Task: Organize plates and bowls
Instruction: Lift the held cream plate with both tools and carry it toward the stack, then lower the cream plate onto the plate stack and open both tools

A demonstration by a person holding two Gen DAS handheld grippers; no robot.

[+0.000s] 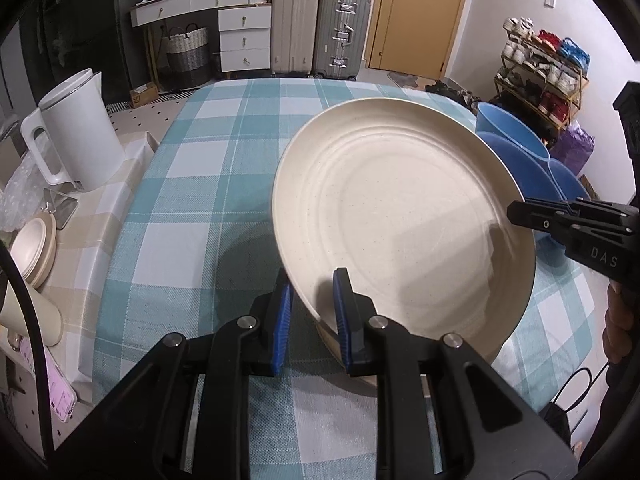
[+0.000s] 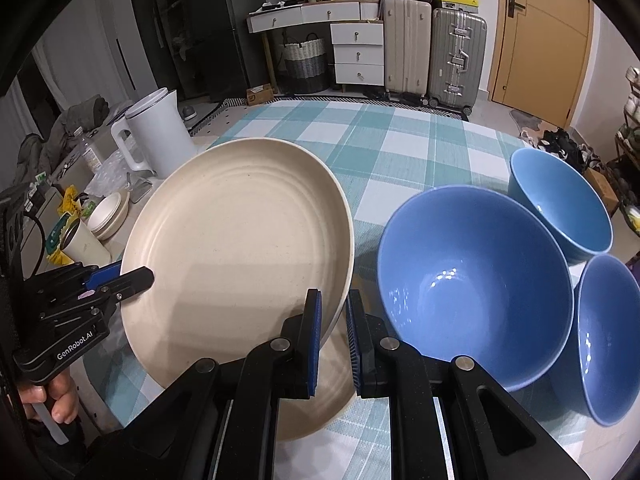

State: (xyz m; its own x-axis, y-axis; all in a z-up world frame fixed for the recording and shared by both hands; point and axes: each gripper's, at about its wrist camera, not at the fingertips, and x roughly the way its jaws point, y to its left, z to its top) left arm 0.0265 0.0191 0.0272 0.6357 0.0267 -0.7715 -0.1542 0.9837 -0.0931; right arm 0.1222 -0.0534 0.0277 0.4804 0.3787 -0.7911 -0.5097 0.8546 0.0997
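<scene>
Both grippers point(image 1: 312, 312) point(image 2: 334, 320) clamp cream plate point(image 2: 236, 248) rim; 3 blue bowls point(image 2: 472, 280) just beside.

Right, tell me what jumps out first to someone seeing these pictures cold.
The big cream plate dominates both views, tilted above the checked tablecloth with the left gripper and right gripper each clamped on its rim from opposite sides. Next, three blue bowls cluster together just right of the plate. A white kettle stands off to the left on a side surface.
</scene>
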